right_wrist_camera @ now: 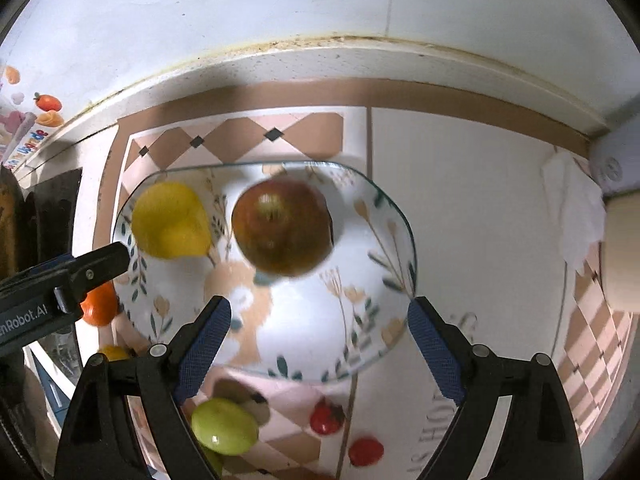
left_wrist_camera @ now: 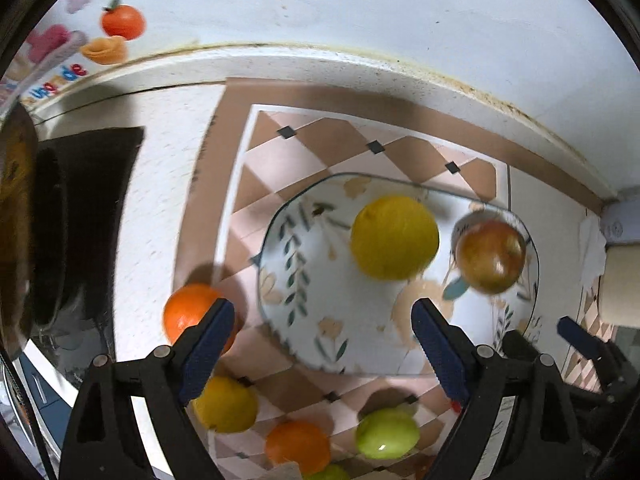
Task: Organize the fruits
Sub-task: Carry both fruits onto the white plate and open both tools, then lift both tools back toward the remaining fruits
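A floral plate (left_wrist_camera: 304,320) (right_wrist_camera: 384,280) lies on a checked mat. On it sit a yellow lemon (left_wrist_camera: 394,238) (right_wrist_camera: 170,220) and a red-brown apple (left_wrist_camera: 491,256) (right_wrist_camera: 282,226). My left gripper (left_wrist_camera: 324,336) is open and empty, hovering over the plate's near left part. My right gripper (right_wrist_camera: 320,332) is open and empty, just in front of the apple. Off the plate lie an orange (left_wrist_camera: 186,312) (right_wrist_camera: 100,306), a second lemon (left_wrist_camera: 226,404), another orange (left_wrist_camera: 298,446), a green apple (left_wrist_camera: 387,432) (right_wrist_camera: 224,426) and two small red fruits (right_wrist_camera: 327,416) (right_wrist_camera: 365,451).
The counter ends at a white wall ledge (left_wrist_camera: 360,62) behind the plate. A dark object (left_wrist_camera: 80,216) stands at the left. A white cloth (right_wrist_camera: 576,208) and a cream container (right_wrist_camera: 624,252) stand at the right. The left gripper's body (right_wrist_camera: 60,280) reaches in from the left.
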`<state>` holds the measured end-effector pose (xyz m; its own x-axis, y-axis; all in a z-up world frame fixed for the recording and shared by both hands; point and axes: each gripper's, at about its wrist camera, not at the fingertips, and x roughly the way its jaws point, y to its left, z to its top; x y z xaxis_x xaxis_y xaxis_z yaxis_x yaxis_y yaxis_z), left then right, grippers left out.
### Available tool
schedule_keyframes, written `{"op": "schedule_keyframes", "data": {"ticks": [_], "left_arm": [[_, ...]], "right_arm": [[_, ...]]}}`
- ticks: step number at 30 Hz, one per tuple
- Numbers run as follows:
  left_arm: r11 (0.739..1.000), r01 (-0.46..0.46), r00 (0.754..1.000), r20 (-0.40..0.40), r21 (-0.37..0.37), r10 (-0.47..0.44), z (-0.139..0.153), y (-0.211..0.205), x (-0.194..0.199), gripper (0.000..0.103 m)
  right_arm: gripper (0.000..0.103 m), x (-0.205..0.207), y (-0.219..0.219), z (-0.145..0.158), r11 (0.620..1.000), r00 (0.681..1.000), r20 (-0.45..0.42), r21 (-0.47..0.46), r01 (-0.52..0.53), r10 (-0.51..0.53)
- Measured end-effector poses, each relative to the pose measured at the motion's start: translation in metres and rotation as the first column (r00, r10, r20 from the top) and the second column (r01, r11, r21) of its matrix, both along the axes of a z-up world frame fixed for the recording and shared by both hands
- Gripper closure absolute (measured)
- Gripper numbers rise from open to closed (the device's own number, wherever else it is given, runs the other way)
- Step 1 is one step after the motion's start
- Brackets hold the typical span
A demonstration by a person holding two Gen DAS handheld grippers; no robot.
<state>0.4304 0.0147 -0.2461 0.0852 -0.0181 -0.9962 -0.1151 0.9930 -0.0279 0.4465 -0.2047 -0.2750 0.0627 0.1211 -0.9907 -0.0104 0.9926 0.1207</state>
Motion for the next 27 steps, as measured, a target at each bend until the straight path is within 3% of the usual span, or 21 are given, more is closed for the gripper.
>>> {"op": "schedule_keyframes", "data": {"ticks": [12,18,27], "left_arm": [[0.999,0.021,0.974,0.226,0.045,-0.031,0.064,-0.007,-0.085,0.013],[0.996,0.047,0.94,0.334,0.07,-0.068,0.105,-0.01,-0.128,0.013],[0.994,0.084,0.898,0.428,0.066,-0.104,0.146,-0.016,-0.179,0.013]], "right_arm": [[0.011,-0.081,0.006,0.074,1.0,0.989,0.148,-0.02,-0.001,0.004],[0.011,-0.123,0.017,0.113,1.0,0.97,0.243,-0.023,0.002,0.003],[0.011,-0.18,0.018,0.159,0.999,0.943,0.333,-0.027,0.027,-0.016]]}}
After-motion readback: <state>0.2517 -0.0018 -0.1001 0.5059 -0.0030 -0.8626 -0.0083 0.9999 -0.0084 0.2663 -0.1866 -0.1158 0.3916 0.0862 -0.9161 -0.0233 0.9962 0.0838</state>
